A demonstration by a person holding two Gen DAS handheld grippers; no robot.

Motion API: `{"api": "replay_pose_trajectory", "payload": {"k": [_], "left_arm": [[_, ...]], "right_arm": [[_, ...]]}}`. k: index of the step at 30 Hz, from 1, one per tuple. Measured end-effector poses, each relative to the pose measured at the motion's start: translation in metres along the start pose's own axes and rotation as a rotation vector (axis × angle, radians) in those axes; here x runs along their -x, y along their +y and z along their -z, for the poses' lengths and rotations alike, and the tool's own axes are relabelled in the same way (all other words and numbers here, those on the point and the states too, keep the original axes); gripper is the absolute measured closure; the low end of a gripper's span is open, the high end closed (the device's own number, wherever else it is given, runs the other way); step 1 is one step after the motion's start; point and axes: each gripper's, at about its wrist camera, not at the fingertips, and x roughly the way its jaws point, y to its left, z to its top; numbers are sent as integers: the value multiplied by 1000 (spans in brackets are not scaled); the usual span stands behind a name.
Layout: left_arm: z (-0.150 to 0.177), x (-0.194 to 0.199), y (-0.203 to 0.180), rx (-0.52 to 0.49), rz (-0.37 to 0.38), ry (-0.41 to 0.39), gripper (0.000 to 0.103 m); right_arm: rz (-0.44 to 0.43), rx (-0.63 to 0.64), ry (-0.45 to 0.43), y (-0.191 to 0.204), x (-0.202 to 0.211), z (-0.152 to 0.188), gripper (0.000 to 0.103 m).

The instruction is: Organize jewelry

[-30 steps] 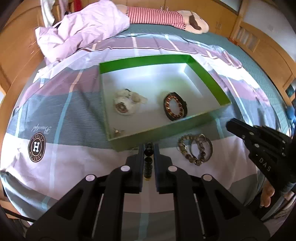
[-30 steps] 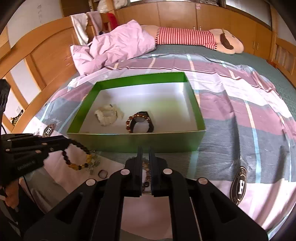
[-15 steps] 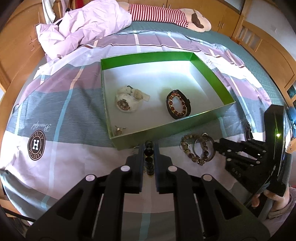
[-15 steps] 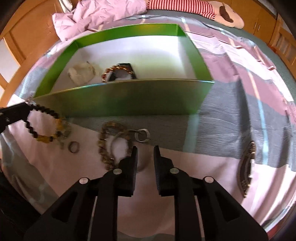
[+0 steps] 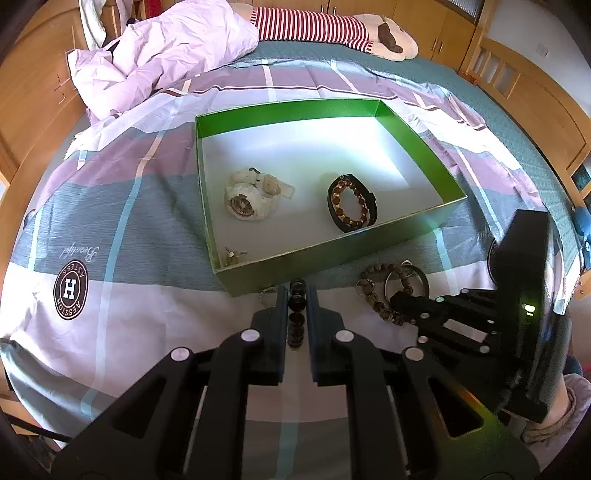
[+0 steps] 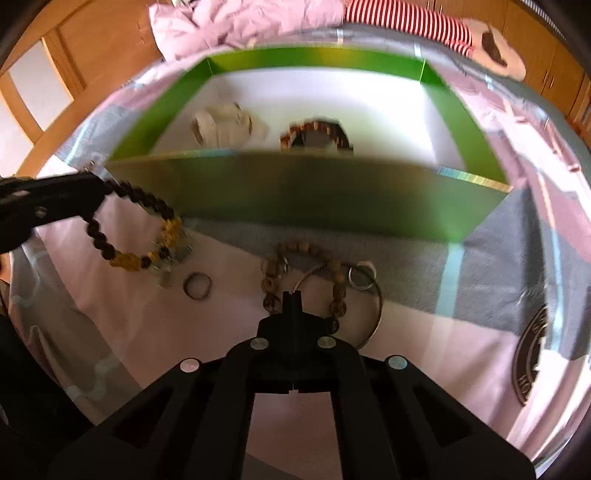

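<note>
A green box with a white floor lies on the bed. It holds a white watch, a black band with a brown bead bracelet and a small trinket. My left gripper is shut on a dark bead bracelet with yellow beads, just in front of the box wall. My right gripper is shut, its tips down on a brown wooden bead bracelet and a thin silver bangle on the sheet; whether it grips them I cannot tell.
A small dark ring and a silver ring lie on the sheet by the bracelets. A pink duvet and a striped plush toy lie at the bed's far end. Wooden bed frame on the right.
My right gripper has lowered onto the brown bead bracelet and closed from open. My left gripper still holds the dark bead bracelet, almost unmoved.
</note>
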Motion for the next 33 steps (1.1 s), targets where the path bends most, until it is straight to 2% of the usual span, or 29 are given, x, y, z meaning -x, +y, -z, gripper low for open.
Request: {"api": "replay_pose_trajectory", "payload": {"k": [10,13,14,15,16,18,20,22,24,25,33], "left_arm": [[-11,33,5,13,54,-73,93],[-9,25,2,9,43,-51,93],[-7,21,1,6,39,-39,93],[-6,19,1,3,38,-33,93],[-6,17,-1,-1,36,-26,93],[-5,13,-2,-7,35,-20,93],[-5,11,-3,-9,34,-14,93],[-5,9,-2,-10,34,-10,93],[-4,8,-1,-9,32,-7,93],[-5,8,0,-7,33,-8,93],[-10,23,2,4,48,-46,93]], "right_arm": [[-77,-61,-201,-16,73,-19,103],[-85,-64,-144,-17,59,-18,100],[-64,-70,-100,-17,45,-16,97],[-44,-72,-69,-17,33,-14,88],[-22,-72,-37,-18,21,-12,86],[50,-71,40,-21,-11,-8,86],[74,-77,64,-24,-22,-7,86],[68,-77,56,-23,-23,-7,86],[52,-81,49,-22,-18,-7,92],[41,-83,36,-22,-13,-7,92],[-18,-97,-136,-20,55,-18,92]]}}
